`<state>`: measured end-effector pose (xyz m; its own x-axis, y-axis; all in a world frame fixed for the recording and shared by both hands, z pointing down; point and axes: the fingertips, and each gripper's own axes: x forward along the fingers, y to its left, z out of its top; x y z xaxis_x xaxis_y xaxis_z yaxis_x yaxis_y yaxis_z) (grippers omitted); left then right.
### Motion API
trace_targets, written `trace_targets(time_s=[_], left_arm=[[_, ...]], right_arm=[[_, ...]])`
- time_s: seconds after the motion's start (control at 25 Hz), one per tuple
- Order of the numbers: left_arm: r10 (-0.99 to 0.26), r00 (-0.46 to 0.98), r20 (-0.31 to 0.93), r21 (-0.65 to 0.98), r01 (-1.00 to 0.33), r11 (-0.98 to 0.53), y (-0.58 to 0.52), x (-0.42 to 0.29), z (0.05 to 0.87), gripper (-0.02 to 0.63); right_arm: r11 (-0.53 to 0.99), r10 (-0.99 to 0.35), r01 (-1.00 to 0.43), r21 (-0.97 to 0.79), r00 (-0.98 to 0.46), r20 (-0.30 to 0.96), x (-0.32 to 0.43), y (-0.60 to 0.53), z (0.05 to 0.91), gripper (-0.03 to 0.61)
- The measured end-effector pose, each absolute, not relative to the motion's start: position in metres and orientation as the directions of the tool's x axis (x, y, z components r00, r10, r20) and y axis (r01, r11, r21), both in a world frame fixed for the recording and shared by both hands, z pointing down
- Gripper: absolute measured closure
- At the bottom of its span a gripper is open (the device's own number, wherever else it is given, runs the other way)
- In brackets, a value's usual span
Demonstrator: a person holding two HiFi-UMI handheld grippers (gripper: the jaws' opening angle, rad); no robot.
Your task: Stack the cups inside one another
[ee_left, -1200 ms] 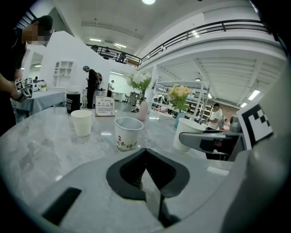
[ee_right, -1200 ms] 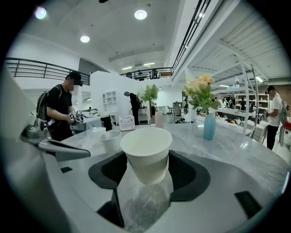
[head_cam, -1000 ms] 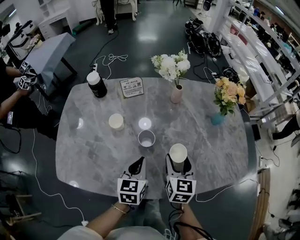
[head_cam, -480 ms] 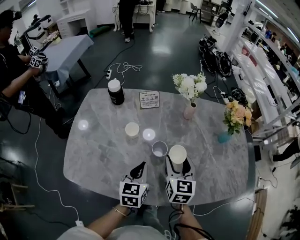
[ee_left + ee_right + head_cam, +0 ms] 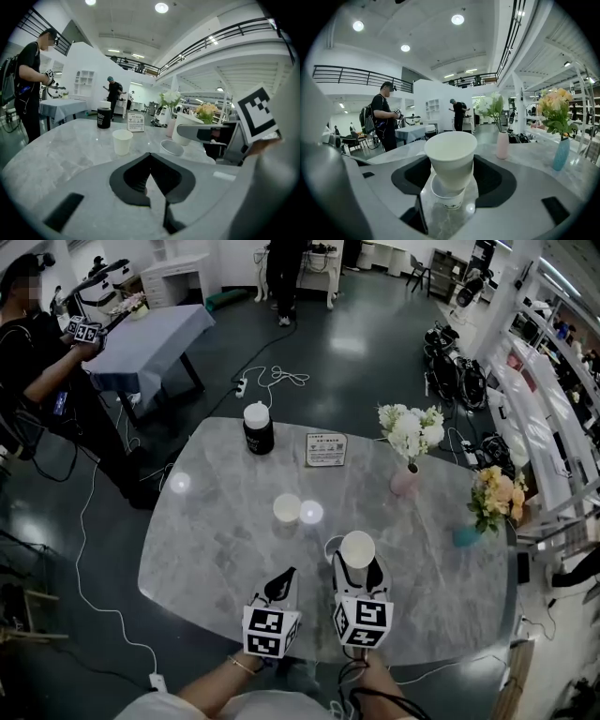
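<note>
Right gripper [image 5: 358, 570] is clamped on a white paper cup [image 5: 451, 157], upright, mouth up. The receiving cup [image 5: 447, 197] stands directly beneath on the marble table [image 5: 206, 549]. The held cup's base looks just inside its rim, axes nearly aligned, nothing else in it. I judge a straight lowering is all that remains here. The third cup [image 5: 287, 508] is beyond and left of the receiving cup and looks empty. Left gripper [image 5: 284, 579] has its jaws pinched together on nothing, just left of the receiving cup.

No legible text: print on the table sign [image 5: 325, 449] and black canister [image 5: 258, 430] too small.
</note>
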<state>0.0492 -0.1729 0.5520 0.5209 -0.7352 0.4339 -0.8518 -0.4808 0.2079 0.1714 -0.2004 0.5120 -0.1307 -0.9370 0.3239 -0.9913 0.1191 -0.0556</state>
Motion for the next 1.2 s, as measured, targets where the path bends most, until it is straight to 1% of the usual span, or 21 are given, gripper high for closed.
trace_targets(time_s=[0.84,1.2], left_arm=[[-0.726,0.5,0.472,0.224,-0.865,-0.449,-0.19,0.045,0.575,0.609],[-0.724,0.494,0.482,0.231,-0.868,-0.44,-0.188,0.044,0.581,0.609]], right_arm=[[0.171,-0.897,-0.982,-0.079,-0.189,0.399,0.155,-0.212,0.551,0.324],[0.155,-0.891,-0.985,-0.07,-0.17,0.42,0.16,-0.207,0.558,0.314]])
